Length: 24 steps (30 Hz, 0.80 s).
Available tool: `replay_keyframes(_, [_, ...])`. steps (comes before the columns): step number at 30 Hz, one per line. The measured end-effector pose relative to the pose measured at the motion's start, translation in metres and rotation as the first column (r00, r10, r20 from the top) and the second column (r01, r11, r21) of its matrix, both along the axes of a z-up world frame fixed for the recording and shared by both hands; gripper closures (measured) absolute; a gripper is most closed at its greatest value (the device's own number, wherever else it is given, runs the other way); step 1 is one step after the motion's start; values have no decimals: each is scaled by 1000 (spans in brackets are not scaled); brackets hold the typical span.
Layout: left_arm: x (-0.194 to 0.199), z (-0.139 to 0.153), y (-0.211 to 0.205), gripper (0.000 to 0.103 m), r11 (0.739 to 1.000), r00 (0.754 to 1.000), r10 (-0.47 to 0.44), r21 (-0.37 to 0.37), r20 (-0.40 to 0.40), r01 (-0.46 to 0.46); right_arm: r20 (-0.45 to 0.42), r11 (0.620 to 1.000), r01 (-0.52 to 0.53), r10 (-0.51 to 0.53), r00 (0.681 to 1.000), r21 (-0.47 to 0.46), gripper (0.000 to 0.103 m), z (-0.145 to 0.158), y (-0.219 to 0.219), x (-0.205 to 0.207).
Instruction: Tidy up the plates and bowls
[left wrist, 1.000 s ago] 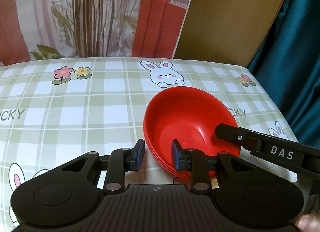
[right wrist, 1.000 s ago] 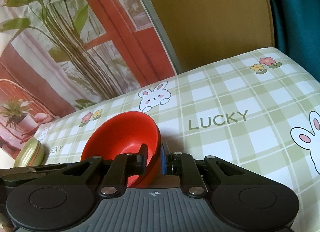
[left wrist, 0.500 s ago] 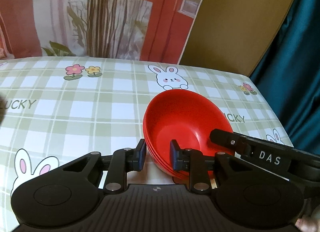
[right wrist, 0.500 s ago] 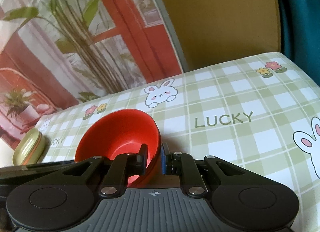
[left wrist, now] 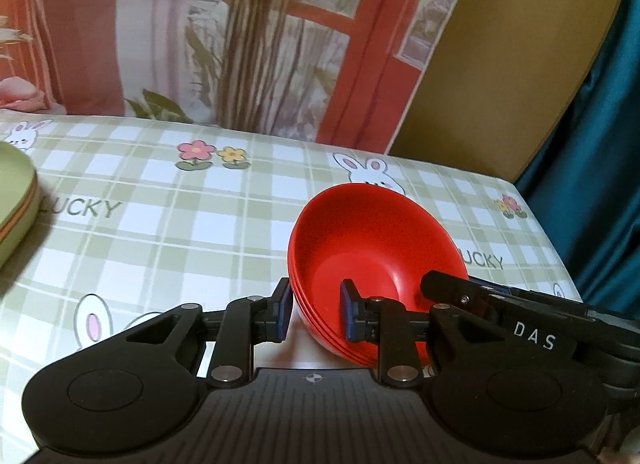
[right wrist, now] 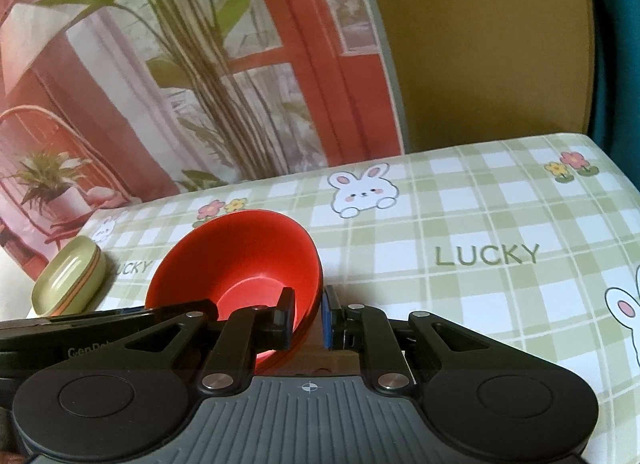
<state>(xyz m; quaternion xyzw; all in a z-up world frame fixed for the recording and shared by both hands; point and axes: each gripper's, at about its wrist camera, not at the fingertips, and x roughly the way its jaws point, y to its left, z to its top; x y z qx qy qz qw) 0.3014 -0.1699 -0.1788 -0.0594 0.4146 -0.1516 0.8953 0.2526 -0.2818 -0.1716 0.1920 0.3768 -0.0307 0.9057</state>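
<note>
Far left on my checked bunny tablecloth (left wrist: pixel 168 223), one stack of green plates (left wrist: pixel 16 207) lies flat, an orange edge showing between the layers; how many plates it holds I cannot tell. Right of centre, one nested stack of red bowls (left wrist: pixel 372 248), three rims by my count, hangs tilted above the cloth, pinched from both sides. My left gripper (left wrist: pixel 316 312) has its jaws narrowed onto the near left wall, one blue pad outside, one inside. My right gripper (right wrist: pixel 308 316) is clamped almost closed on the opposite rim, one finger inside the top bowl. Since a second ago, both views have slid left: the green plates, absent from the left-hand view then, now edge in, and the bowls sit closer to them.
</note>
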Motion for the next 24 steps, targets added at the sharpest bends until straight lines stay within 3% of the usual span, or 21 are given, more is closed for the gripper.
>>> replay_keyframes(12, [-10,12,39,76,997,997,77,-25,28,-76,-6,996,-77,77,997,-32,89,17,46,21])
replay_keyframes(24, [-16,20,101,76,977,977,205,-77,59,-200,-17,976,-198,197,980,-96,89,31,116,54])
